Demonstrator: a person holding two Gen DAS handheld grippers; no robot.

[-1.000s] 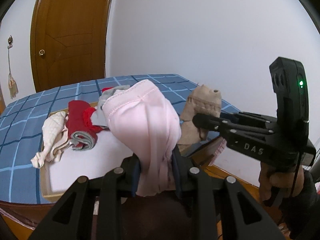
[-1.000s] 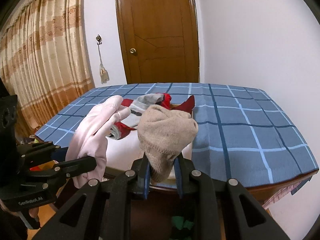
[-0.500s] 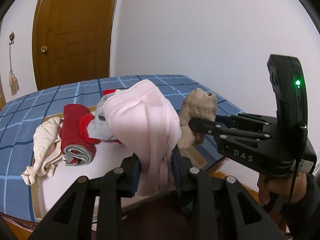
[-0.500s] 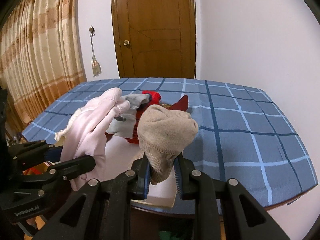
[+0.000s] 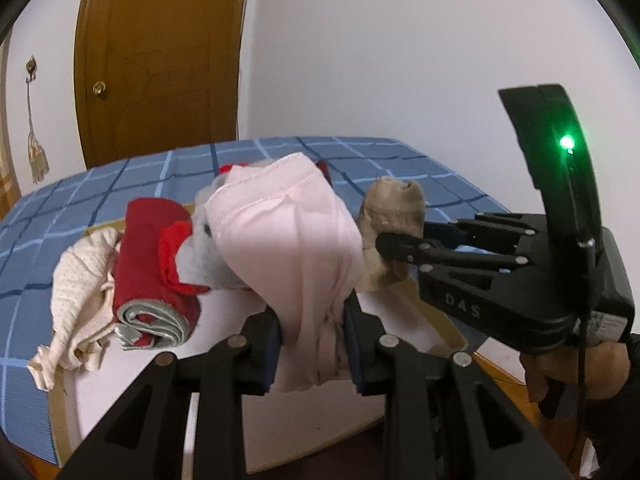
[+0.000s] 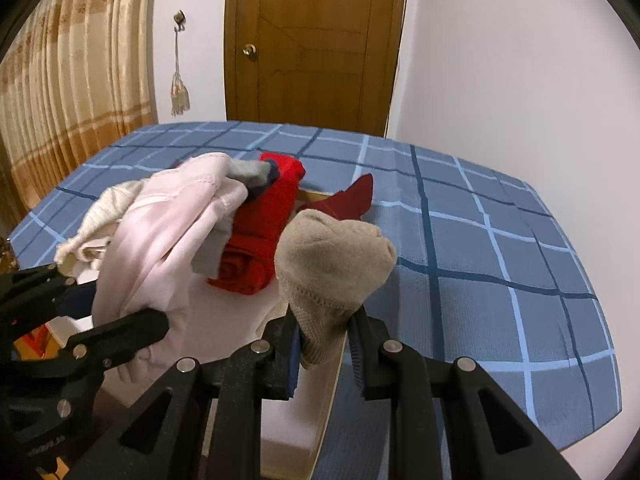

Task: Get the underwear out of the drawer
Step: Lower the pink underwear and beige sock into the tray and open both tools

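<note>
Delivery was the step in hand: both garments were already out of the drawer, which neither view showed. The left gripper (image 5: 312, 344) had its fingers pinched on the pink underwear (image 5: 292, 232), whose bulk stood up and forward of the tips. The right gripper (image 6: 324, 344) had its fingers clamped on the beige garment (image 6: 332, 252), bunched into a rounded lump above them. The two loads hung just beside each other, over the near edge of a white tray (image 5: 224, 312) that lay on the blue checked bed (image 6: 480, 240).

Ahead of the fingers the tray already carried a red roll (image 5: 152, 264), a grey piece (image 5: 200, 256) and a cream garment (image 5: 84, 280), crowded toward the left fingers' side. The next move, by my judgement, called for lowering each load onto bare white surface and only then spreading the fingers. Soft cloth might cling to the pads.
</note>
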